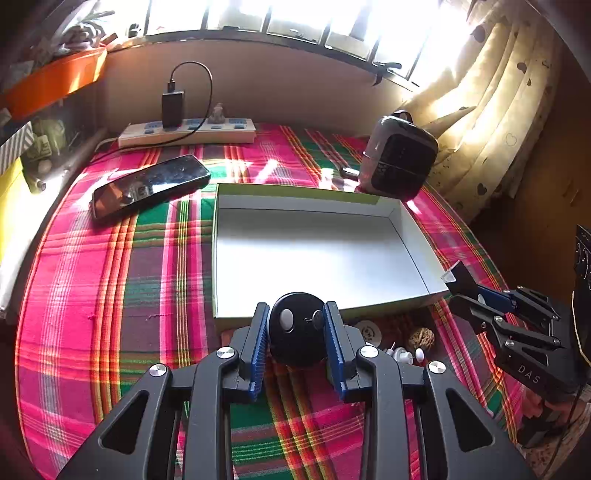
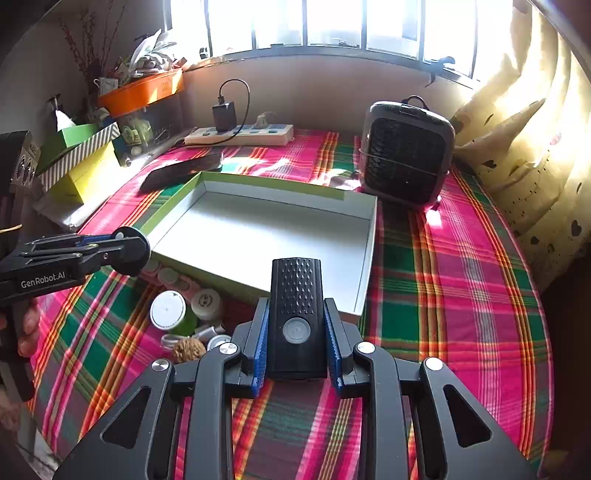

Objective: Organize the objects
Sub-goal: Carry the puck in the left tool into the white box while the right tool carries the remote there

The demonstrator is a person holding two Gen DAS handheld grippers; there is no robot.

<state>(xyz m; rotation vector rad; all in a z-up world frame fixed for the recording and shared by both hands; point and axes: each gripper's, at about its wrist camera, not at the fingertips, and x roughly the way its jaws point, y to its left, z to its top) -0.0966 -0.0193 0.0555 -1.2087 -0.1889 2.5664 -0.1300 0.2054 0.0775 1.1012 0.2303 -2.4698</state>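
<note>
Pinching a round black device (image 1: 297,328) between its blue pads, the left gripper (image 1: 297,332) hangs at the near edge of the open white box (image 1: 317,254). The right gripper (image 2: 297,328) clamps a black rectangular device (image 2: 296,317) by the same box. Beneath lies a plaid cloth (image 2: 461,295) on the worktop, with a phone (image 1: 149,186), power strip (image 1: 188,134) and sunlit window (image 2: 332,22) beyond.

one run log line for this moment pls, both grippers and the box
left gripper: shut on round black disc | right gripper: shut on black rectangular device | white open cardboard box: empty | both held near its front edge
</note>
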